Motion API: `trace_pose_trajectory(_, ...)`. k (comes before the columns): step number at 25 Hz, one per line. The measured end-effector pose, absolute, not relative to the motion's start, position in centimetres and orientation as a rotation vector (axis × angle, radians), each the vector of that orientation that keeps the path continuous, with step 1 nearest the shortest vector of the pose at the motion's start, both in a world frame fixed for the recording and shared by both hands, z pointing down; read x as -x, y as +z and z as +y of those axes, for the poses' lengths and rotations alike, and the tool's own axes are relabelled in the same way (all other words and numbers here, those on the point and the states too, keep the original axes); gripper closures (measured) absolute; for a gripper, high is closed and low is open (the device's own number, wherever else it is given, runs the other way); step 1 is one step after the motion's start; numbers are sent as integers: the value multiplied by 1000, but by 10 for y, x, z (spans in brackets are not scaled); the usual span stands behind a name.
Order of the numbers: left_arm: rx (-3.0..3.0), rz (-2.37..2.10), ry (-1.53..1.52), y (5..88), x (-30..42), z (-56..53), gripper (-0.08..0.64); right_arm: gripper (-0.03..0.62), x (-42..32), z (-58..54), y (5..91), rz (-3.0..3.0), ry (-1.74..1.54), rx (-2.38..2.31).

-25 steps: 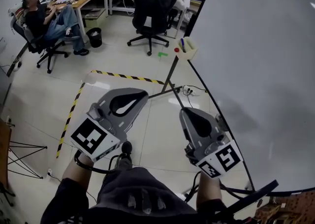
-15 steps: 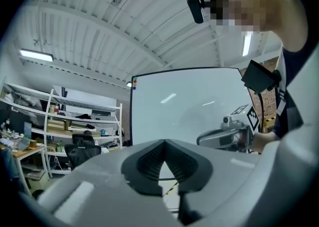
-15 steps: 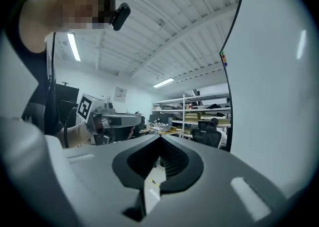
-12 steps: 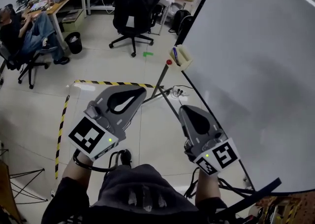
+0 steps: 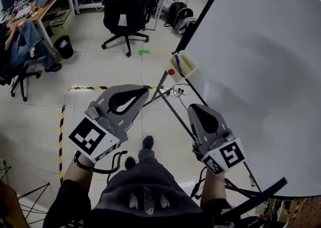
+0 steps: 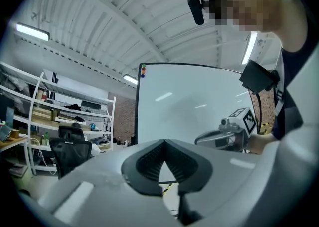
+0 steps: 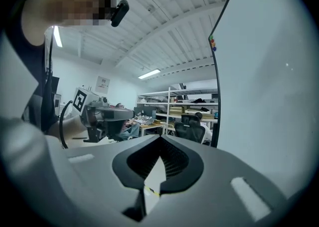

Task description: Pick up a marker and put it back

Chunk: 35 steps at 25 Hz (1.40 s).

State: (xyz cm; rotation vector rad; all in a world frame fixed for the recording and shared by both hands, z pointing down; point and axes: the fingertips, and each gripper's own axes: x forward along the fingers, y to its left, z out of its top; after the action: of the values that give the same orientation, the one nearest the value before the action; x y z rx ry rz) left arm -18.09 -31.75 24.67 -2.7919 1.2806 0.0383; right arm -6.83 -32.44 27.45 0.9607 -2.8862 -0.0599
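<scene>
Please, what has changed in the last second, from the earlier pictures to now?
The person stepped forward: the beige marker cup on the edge of the white board, with a blue marker in it, now sits lower and nearer in the head view. Nothing was gripped or released. The left claw and the right claw stay shut and empty, held out in front.

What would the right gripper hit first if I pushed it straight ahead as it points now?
Probably the beige marker holder on the white whiteboard's lower edge, though the right gripper may pass just left of it; depth is unclear.
</scene>
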Motion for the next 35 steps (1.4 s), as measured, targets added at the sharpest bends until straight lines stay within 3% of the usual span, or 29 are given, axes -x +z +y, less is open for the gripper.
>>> trace_pose_trajectory(22, 2817, 1390, -107, 289, 171, -494, 554, 589, 72, -501, 351, -2822, -131, -748)
trace_pose_trajectory(30, 2899, 1315, -118, 311, 170, -531, 554, 494, 73, -509, 425, -2650, -164, -635)
trace_pose_trajectory(35, 2951, 1261, -129, 319, 169, -544, 554, 491, 68, -516, 449, -2568, -178, -697)
